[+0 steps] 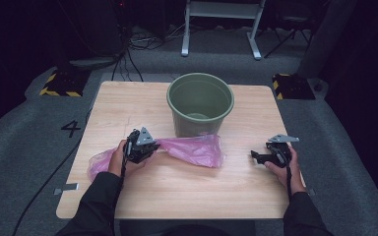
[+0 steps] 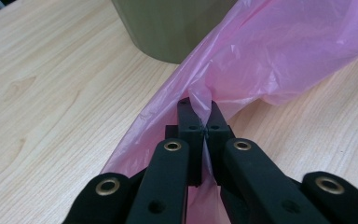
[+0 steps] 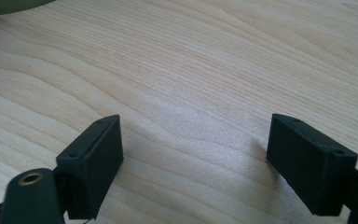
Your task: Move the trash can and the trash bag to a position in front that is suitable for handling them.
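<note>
Pink bag [image 1: 192, 150] lies on the counter [image 1: 177, 191] just in front of the green bucket [image 1: 200, 103], pinched mid-length by the closed left tongs [image 2: 200, 122]; right tongs [image 3: 193, 154] gape wide, empty, well right of the bucket

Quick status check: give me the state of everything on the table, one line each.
Left gripper: shut on the pink bag.
Right gripper: open, holding nothing, low over bare table.
Pink bag: crumpled, lying flat before the bucket.
Green bucket: upright, looks empty.
</note>
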The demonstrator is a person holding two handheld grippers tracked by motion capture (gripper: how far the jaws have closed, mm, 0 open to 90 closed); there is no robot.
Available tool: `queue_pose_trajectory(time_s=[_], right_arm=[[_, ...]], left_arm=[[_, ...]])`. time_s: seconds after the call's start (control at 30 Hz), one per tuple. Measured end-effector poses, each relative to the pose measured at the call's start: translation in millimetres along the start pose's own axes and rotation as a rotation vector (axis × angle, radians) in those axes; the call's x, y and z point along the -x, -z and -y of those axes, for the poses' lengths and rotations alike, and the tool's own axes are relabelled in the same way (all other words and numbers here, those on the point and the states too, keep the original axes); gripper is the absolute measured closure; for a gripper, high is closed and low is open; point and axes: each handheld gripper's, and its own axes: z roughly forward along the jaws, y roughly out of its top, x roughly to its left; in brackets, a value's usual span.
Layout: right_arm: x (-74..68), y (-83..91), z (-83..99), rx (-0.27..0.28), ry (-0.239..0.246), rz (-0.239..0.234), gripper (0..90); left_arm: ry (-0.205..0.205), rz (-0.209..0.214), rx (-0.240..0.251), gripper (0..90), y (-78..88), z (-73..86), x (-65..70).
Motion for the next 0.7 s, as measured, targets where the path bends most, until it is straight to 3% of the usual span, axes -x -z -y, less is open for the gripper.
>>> queue_pose_trajectory(time_s=[0.7], right_arm=[[-0.5,-0.9,-0.7,0.0,0.002,-0.002,18.6]], left_arm=[[0.022,-0.038,0.078,89.6,20.2,-0.9,-8.6]])
